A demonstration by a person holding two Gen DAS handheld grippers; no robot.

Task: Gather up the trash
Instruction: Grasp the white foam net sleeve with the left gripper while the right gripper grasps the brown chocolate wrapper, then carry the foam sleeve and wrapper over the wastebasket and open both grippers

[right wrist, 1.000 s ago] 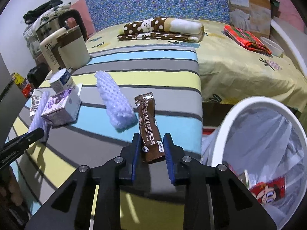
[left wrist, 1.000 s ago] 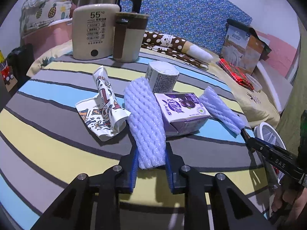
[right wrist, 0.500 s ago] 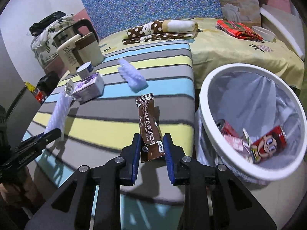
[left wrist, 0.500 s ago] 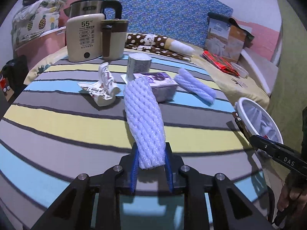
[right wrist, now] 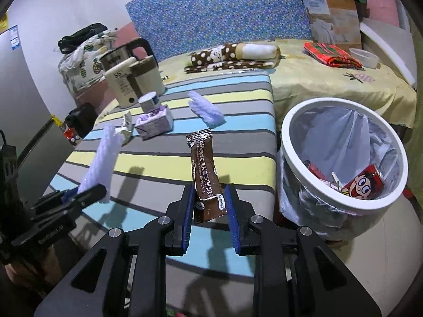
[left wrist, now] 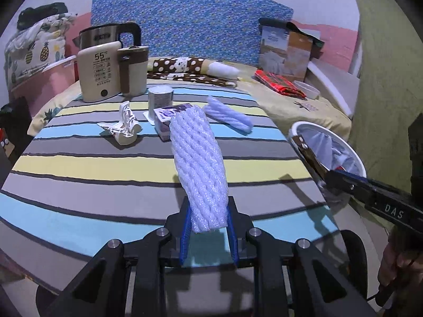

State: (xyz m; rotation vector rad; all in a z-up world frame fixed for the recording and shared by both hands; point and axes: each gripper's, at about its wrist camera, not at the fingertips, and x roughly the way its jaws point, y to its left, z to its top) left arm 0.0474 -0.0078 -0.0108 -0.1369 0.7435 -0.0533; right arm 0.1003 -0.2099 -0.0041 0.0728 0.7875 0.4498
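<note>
White foam netting is pinched upright in the left gripper above the striped table, left of the bin. Beside the bin, the right gripper pinches a brown coffee sachet.

Home bedroom: bed, kettle
</note>
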